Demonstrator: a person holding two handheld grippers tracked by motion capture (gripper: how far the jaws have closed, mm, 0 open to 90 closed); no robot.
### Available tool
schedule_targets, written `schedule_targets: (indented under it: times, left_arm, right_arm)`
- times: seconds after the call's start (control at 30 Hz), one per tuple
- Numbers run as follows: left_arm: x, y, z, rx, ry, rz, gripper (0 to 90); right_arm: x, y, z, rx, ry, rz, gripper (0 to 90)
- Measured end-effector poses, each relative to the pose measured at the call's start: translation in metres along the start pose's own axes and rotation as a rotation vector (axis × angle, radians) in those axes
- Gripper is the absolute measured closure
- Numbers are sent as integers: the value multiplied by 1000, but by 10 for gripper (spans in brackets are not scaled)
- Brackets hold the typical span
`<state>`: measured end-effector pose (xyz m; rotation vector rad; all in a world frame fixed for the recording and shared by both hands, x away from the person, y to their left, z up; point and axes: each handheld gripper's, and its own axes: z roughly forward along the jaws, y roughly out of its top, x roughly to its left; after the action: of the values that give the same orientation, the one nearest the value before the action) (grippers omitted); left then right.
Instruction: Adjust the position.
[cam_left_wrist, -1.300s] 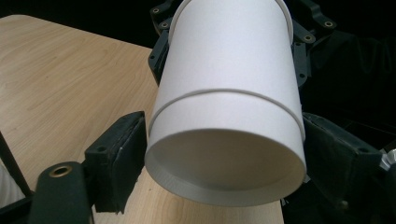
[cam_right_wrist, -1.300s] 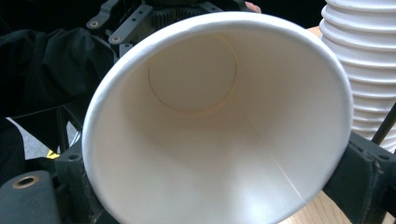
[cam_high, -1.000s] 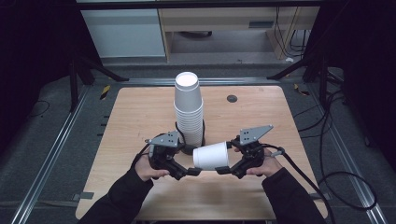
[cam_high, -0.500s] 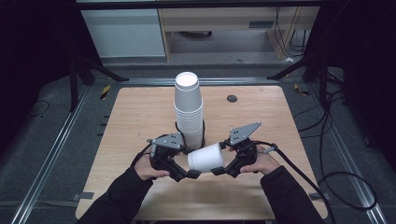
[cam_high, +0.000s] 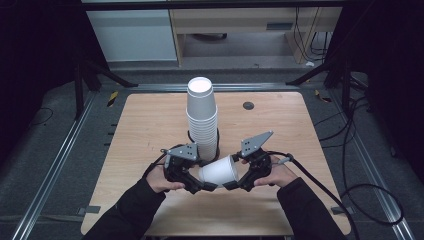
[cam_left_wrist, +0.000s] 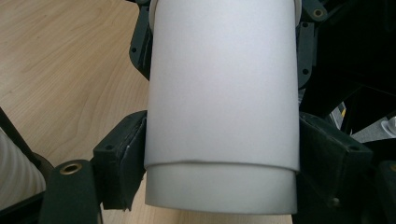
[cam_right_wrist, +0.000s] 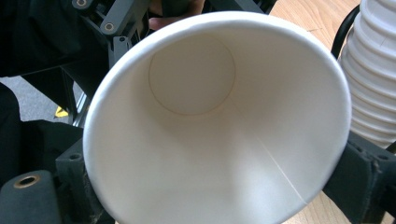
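- Nearest the person, both forearms came in over the near edge of the wooden table (cam_high: 125, 130), with a strip of bare wood between the hands and that edge.
- The left gripper (cam_high: 196, 186) had its jaws clamped on the base end of a pair of nested white paper cups (cam_high: 218, 171); in the left gripper view the pads pressed both sides of the outer cup (cam_left_wrist: 222, 84), and an inner cup (cam_left_wrist: 219, 189) stuck out of it toward the camera.
- The right gripper (cam_high: 231, 185) had its jaws closed on the rim end of the same cups, the pads flanking the open mouth (cam_right_wrist: 215, 121) in the right gripper view.
- The cups lay on their side in the air between the two grippers, just above the table's near middle, mouth toward the right hand (cam_high: 277, 172).
- Just beyond them, close to the left gripper's plate, stood the tall stack of cups (cam_high: 202, 120), upside down; in the right gripper view its ribbed rims (cam_right_wrist: 373, 79) sat right beside the held cup's edge.
- To the left and right of the stack the table lay open out to its side edges.
- Farther off, a small dark disc (cam_high: 248, 105) lay near the far edge, well apart from the stack.
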<state>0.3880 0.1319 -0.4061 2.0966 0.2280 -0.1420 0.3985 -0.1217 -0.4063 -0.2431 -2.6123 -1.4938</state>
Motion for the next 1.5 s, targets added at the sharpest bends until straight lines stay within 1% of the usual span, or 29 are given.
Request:
schedule_targets:
  times: [0.17, 0.47, 0.57, 0.67, 0.73, 0.83, 0.87, 0.9, 0.93, 1.03, 1.13, 1.17, 1.2, 1.27, 1.3, 1.33, 1.37, 1.4, 1.43, 1.5]
  left_arm:
    - [1, -1, 3, 10, -1, -3, 229]
    - [1, -2, 4, 8, 1, -3, 234]
    - [1, -2, 3, 9, 4, 1, 234]
    - [2, -3, 3, 12, 5, -8, 234]
    - [4, -4, 2, 21, 9, -10, 233]
    - [5, -7, 1, 31, 18, -7, 232]
    - [6, -7, 0, 28, 25, -7, 232]
    - [6, -8, 0, 23, 25, -9, 231]
    - [6, -8, -1, 21, 32, -5, 231]
    - [6, -8, -3, 4, 48, -6, 231]
    - [6, -8, -7, -22, 63, -8, 230]
    - [6, -8, -10, -46, 71, -9, 229]
    - [6, -8, -10, -46, 71, -9, 229]
    - [5, -8, -12, -66, 78, -10, 229]
    - [5, -8, -14, -79, 85, -10, 228]
    - [5, -8, -14, -79, 85, -10, 228]
    - [5, -8, -16, -94, 92, -8, 228]
    - [5, -8, -16, -94, 92, -8, 228]
    - [4, -7, -16, -110, 90, -8, 228]
    - [4, -7, -16, -119, 87, -9, 228]
  right_arm:
    - [0, 0, 0, 4, -5, -1, 101]
    - [0, 0, 0, 8, -15, -4, 93]
    - [1, 0, 1, 1, -24, -15, 85]
    - [1, 0, 0, -2, -37, -24, 84]
    - [2, 1, -3, -14, -60, -40, 79]
    - [3, 5, -13, -60, -82, -39, 75]
    - [3, 6, -16, -79, -84, -36, 69]
    - [5, 8, -22, -101, -98, -36, 69]
    - [5, 8, -22, -101, -98, -36, 69]
    - [6, 9, -31, -134, -120, -32, 68]
    - [5, 8, -38, -184, -153, -5, 64]
    - [4, 7, -40, -193, -172, 10, 55]
    - [4, 7, -40, -193, -172, 10, 55]
    - [4, 5, -40, -197, -182, 25, 51]
    - [4, 4, -38, -197, -182, 31, 46]
    - [4, 4, -38, -197, -182, 31, 46]
    - [4, 3, -37, -198, -181, 38, 43]
    - [4, 3, -37, -198, -181, 38, 43]
    - [5, 3, -36, -206, -180, 43, 42]
    - [7, 3, -35, -218, -177, 49, 36]
